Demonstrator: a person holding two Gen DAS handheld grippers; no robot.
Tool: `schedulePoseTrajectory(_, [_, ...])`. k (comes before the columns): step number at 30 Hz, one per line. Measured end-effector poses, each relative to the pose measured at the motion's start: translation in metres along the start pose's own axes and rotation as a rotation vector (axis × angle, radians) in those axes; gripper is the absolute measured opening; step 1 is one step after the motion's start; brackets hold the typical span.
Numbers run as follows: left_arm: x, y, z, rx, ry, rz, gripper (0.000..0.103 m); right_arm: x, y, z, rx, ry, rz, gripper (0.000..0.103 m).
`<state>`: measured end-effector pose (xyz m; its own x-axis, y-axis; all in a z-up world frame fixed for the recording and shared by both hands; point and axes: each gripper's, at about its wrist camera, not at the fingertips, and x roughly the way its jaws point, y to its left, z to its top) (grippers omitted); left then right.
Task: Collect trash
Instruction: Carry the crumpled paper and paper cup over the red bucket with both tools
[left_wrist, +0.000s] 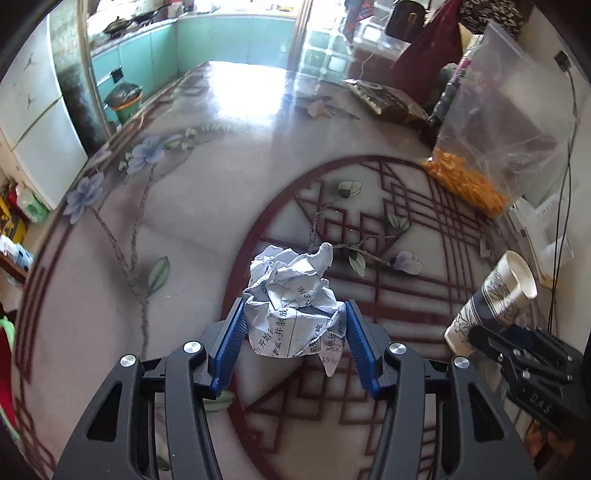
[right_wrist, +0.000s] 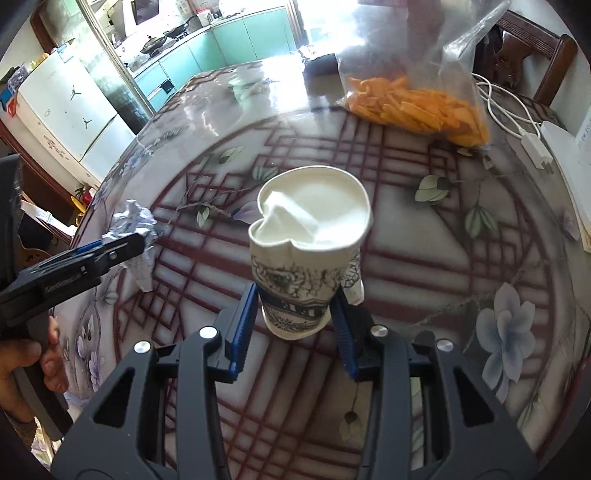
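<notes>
Glossy round table (left_wrist: 155, 229) with flower and lattice print; kitchen with teal cabinets (left_wrist: 207, 40) and white fridge (right_wrist: 70, 110) beyond. Bag of orange snacks (right_wrist: 417, 107) lay near the far edge. Left gripper (left_wrist: 293, 328) was clamped on a crumpled paper ball (left_wrist: 295, 295) over the tabletop. Right gripper (right_wrist: 295, 317) squeezed a dented paper cup (right_wrist: 308, 251), long axis tilted, mouth pointing up and away.
</notes>
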<state>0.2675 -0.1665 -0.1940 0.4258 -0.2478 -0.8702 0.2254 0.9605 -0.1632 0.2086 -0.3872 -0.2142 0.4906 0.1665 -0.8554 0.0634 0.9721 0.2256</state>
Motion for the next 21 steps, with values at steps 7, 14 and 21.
schedulePoseTrajectory(7, [-0.062, 0.011, -0.014, 0.116, -0.115, 0.043, 0.05, -0.02, 0.021, -0.01, -0.017, -0.018, 0.004, 0.039])
schedulePoseTrajectory(14, [-0.111, 0.037, -0.045, 0.102, -0.148, 0.066, 0.052, -0.051, 0.064, -0.019, -0.077, -0.057, 0.005, 0.039])
schedulePoseTrajectory(21, [-0.147, 0.076, -0.081, 0.04, -0.162, 0.099, 0.052, -0.07, 0.119, -0.034, -0.149, -0.079, 0.039, 0.039])
